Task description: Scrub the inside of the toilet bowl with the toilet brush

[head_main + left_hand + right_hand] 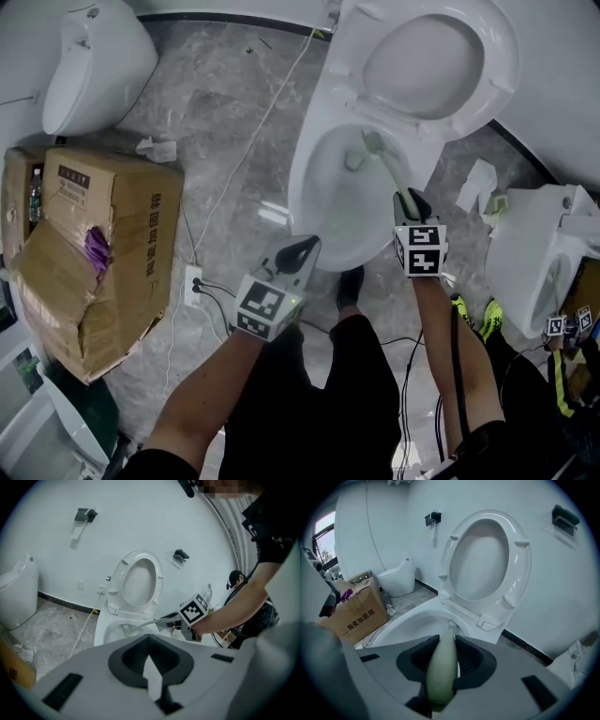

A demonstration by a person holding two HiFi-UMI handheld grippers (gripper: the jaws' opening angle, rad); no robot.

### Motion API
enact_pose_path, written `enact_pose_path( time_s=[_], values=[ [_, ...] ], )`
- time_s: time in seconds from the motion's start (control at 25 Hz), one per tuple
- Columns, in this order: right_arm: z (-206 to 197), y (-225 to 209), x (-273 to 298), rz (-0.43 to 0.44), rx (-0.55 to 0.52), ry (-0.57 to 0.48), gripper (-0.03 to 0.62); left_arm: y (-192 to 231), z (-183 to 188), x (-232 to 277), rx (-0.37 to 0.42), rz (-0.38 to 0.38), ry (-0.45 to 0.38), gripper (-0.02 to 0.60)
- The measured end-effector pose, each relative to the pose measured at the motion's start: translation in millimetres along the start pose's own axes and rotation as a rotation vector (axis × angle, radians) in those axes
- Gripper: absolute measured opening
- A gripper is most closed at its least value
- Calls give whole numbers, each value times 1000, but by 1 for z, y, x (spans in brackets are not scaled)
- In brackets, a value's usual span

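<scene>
The white toilet bowl (309, 178) stands with seat and lid (427, 56) raised. My right gripper (411, 202) hovers over the bowl's near right rim, shut on the pale green handle of the toilet brush (384, 159), whose head reaches down inside the bowl near the back. In the right gripper view the handle (443, 667) runs out between the jaws of that gripper (443, 658) toward the bowl (408, 620). My left gripper (302, 249) hangs at the bowl's front edge, shut and holding nothing. The left gripper view, past that gripper's tips (151, 667), shows the brush (140, 621) entering the bowl (101, 630).
A torn cardboard box (103, 244) sits on the left. A second toilet (89, 61) stands at top left and a third (534, 253) at right. White cables (244, 159) and a power strip (194, 281) cross the marble floor. My shoe (349, 286) is in front of the bowl.
</scene>
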State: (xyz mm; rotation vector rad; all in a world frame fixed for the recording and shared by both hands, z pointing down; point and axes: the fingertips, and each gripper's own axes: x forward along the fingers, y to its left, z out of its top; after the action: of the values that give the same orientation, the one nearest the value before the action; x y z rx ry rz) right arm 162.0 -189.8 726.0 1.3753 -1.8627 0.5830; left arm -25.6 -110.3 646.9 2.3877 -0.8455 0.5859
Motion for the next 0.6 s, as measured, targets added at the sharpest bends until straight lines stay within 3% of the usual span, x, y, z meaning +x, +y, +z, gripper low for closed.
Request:
enact_pose_path(
  time_s=[0.6],
  values=[
    [-41, -24, -45, -47, 27, 37, 112, -35, 4, 4, 50, -49, 12, 9]
  ],
)
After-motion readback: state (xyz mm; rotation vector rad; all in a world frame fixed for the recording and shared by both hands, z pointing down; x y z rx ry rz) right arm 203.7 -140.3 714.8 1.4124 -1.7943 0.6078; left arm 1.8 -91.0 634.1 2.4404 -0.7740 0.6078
